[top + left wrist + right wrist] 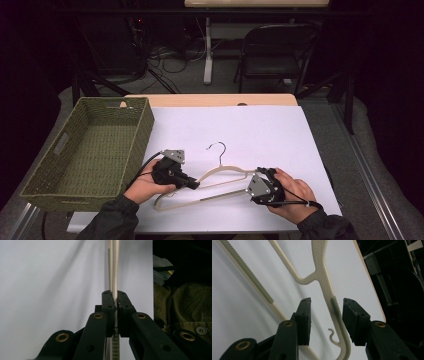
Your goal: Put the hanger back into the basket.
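L gripper [114, 312]: jaws clamped on the cream hanger [220, 176], pads pinching its thin arm at the hanger's left end. R gripper [325, 320]: jaws apart, hanger's right shoulder runs btwn the pads w/ a gap each side, not pressed. Hanger lies flat on the white sheet [260, 135], dark metal hook [218, 148] pointing away from the person, ribbed bar along its near side. Sheet covers a light wood table [210, 99]; tabletop edge shows at the far side. Green woven basket [127, 137] sits on the table's left, just beside the L gripper; nothing seen inside. Beyond: dark room, folding chair [277, 52], cables on the floor [172, 57].
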Action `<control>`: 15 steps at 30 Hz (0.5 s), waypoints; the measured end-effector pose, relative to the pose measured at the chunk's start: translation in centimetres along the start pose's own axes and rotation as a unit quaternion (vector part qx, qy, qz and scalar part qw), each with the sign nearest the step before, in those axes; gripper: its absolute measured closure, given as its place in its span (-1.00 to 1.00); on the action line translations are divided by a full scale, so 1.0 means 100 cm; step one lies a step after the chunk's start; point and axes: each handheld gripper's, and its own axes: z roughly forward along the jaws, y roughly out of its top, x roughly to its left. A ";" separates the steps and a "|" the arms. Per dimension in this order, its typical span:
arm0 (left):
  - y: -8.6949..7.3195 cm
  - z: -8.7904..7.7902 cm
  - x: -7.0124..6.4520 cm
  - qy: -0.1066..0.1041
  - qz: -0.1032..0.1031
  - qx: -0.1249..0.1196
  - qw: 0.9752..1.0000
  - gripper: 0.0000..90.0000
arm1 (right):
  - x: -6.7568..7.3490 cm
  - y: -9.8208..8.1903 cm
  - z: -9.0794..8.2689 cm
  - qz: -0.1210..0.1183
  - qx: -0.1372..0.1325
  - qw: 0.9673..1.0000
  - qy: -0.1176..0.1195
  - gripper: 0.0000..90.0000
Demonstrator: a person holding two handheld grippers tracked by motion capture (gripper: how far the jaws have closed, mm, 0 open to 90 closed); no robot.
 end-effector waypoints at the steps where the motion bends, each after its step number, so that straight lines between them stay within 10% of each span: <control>1: 0.000 0.000 0.000 0.002 -0.001 -0.001 1.000 0.93 | -0.001 -0.001 0.000 0.001 0.004 1.000 -0.003 0.30; 15: 0.001 -0.004 0.003 0.023 -0.024 -0.019 0.999 0.94 | 0.000 -0.004 0.004 0.009 0.007 1.000 -0.002 0.28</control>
